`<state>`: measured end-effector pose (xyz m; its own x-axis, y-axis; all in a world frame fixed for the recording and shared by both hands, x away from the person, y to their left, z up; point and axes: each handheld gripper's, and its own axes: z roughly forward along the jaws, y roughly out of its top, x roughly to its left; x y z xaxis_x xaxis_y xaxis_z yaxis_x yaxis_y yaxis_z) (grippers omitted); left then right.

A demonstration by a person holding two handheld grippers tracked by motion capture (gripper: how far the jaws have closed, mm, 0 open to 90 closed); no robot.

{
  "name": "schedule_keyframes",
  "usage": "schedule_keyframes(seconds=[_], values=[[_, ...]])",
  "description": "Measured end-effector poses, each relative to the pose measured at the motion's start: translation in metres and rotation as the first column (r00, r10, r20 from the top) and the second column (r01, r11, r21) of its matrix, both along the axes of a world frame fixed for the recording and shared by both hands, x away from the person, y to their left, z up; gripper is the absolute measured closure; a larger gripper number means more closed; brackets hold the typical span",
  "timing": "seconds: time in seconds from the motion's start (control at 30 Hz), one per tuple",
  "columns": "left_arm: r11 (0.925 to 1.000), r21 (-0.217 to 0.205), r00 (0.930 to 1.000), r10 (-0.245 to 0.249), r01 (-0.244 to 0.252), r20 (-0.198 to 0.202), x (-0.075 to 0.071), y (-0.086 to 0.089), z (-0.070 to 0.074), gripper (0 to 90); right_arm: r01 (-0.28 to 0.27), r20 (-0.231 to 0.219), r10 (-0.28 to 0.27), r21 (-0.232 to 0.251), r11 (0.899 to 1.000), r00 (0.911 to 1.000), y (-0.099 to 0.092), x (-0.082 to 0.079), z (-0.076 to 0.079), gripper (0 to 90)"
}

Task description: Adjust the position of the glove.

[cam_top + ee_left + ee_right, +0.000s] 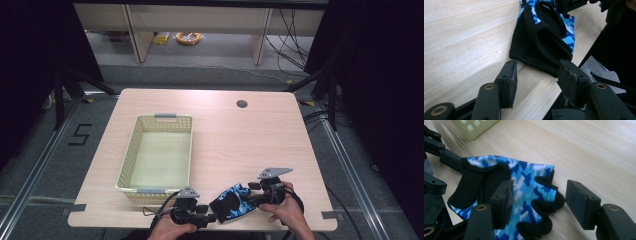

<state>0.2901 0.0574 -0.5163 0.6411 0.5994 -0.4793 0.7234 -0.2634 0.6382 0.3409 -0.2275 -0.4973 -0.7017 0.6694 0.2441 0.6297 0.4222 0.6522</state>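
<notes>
One legible marking: a black figure "5" on the grey floor, left of the worktop as the high view shows it. No lettering, brand or label can be read on the worktop, the perforated basket, or the blue camouflage glove in either gripper view.

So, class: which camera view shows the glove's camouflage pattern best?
The right gripper view: the fingerless glove shows its blue camouflage side close up. The left gripper view shows mostly its black cuff; the high view shows it small.
</notes>
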Motion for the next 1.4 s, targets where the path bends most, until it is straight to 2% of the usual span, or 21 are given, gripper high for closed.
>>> schedule_keyframes(seconds=[0.1,0.13,0.17,0.23,0.27,0.3,0.33,0.47,0.53,0.67,0.7,0.73,0.8,0.9,0.93,1.03,1.1,1.13,1.17,1.23,1.4], values=[[1.0,-0.009,0.9999,-0.005,0.005,-0.012,0.002,-0.003,0.0,49.9,-0.005,-0.01,0.005,-0.011,1.0,0.9999,0.001,0.0,-0.004,43.1],[0.9999,-0.011,0.9997,-0.005,0.005,-0.023,0.003,-0.005,0.0,49.9,-0.004,0.004,0.004,-0.014,1.0,1.0,0.001,0.0,-0.006,43.7],[0.9998,-0.019,0.9997,-0.001,0.0,-0.026,0.003,-0.007,0.0,50.0,-0.003,-0.02,0.003,-0.021,1.0,0.9998,0.001,-0.002,-0.005,44.1],[0.9997,-0.024,0.9994,-0.003,0.002,-0.035,0.004,-0.01,-0.001,51.3,-0.001,-0.015,0.0,-0.021,1.0,0.9999,0.001,-0.002,-0.006,45.1],[0.9997,-0.023,0.9994,-0.005,0.004,-0.034,0.004,-0.012,-0.001,51.3,0.014,-0.025,-0.013,0.005,1.0,0.9996,0.002,-0.004,-0.008,46.5],[0.9998,-0.021,0.9993,-0.008,0.007,-0.037,0.005,-0.013,-0.001,51.4,0.008,-0.013,-0.008,0.01,1.0,0.9999,0.001,-0.004,-0.008,47.2],[0.9996,-0.027,0.9992,0.0,-0.001,-0.039,0.006,-0.014,-0.001,51.4,0.008,-0.025,-0.008,-0.009,1.0,0.9997,0.0,-0.004,-0.007,48.0],[0.9994,-0.034,0.9987,0.005,-0.007,-0.052,0.012,-0.014,-0.001,53.3,-0.008,-0.033,0.008,0.012,1.0,0.9994,-0.001,-0.008,-0.008,50.2],[0.9993,-0.035,0.9987,0.009,-0.011,-0.05,0.013,-0.015,-0.001,54.3,0.014,-0.031,-0.013,0.008,1.0,0.9994,-0.001,-0.009,-0.008,50.4],[0.9987,-0.045,0.9985,0.019,-0.021,-0.051,0.015,-0.017,-0.003,59.1,0.01,-0.053,-0.008,0.033,0.999,0.9986,-0.003,-0.011,-0.009,53.2],[0.9982,-0.055,0.998,0.021,-0.024,-0.06,0.017,-0.017,-0.004,60.1,0.02,-0.082,-0.016,0.052,0.998,0.9965,-0.003,-0.014,-0.009,55.5],[0.9979,-0.058,0.9976,0.026,-0.03,-0.065,0.018,-0.016,-0.004,60.7,-0.002,-0.07,0.006,0.065,0.998,0.9975,-0.004,-0.013,-0.01,56.0],[0.9972,-0.063,0.9972,0.036,-0.04,-0.066,0.019,-0.017,-0.004,62.2,0.004,-0.07,0.0,0.065,0.998,0.9976,-0.005,-0.014,-0.01,56.3],[0.9971,-0.063,0.9974,0.038,-0.042,-0.061,0.021,-0.018,-0.004,63.0,0.023,-0.111,-0.011,0.103,0.994,0.9937,-0.008,-0.016,-0.011,58.5],[0.9975,-0.056,0.9976,0.039,-0.043,-0.057,0.022,-0.018,-0.004,64.0,0.009,-0.1,0.001,0.107,0.994,0.9949,-0.01,-0.015,-0.013,59.1],[0.9974,-0.048,0.9984,0.054,-0.055,-0.02,0.026,-0.021,-0.006,69.0,-0.008,-0.117,0.026,0.149,0.989,0.9928,-0.01,-0.015,-0.015,61.6],[0.9977,-0.043,0.9985,0.051,-0.052,-0.02,0.027,-0.021,-0.006,70.0,-0.01,-0.121,0.029,0.147,0.989,0.9922,-0.01,-0.015,-0.015,62.0],[0.9976,-0.042,0.9984,0.053,-0.054,-0.018,0.028,-0.021,-0.006,72.3,-0.009,-0.157,0.037,0.176,0.984,0.9868,-0.006,-0.018,-0.016,62.9],[0.9976,-0.034,0.9981,0.061,-0.061,0.006,0.028,-0.021,-0.007,74.4,-0.02,-0.139,0.041,0.151,0.988,0.9894,-0.007,-0.017,-0.016,63.4],[0.9976,-0.03,0.9977,0.063,-0.062,0.024,0.027,-0.022,-0.007,78.0,-0.018,-0.138,0.039,0.146,0.989,0.9897,-0.006,-0.018,-0.015,64.2],[0.9981,-0.034,0.9984,0.052,-0.051,0.021,0.03,-0.021,-0.007,82.4,-0.021,-0.142,0.043,0.149,0.989,0.9889,-0.006,-0.018,-0.016,67.6]])
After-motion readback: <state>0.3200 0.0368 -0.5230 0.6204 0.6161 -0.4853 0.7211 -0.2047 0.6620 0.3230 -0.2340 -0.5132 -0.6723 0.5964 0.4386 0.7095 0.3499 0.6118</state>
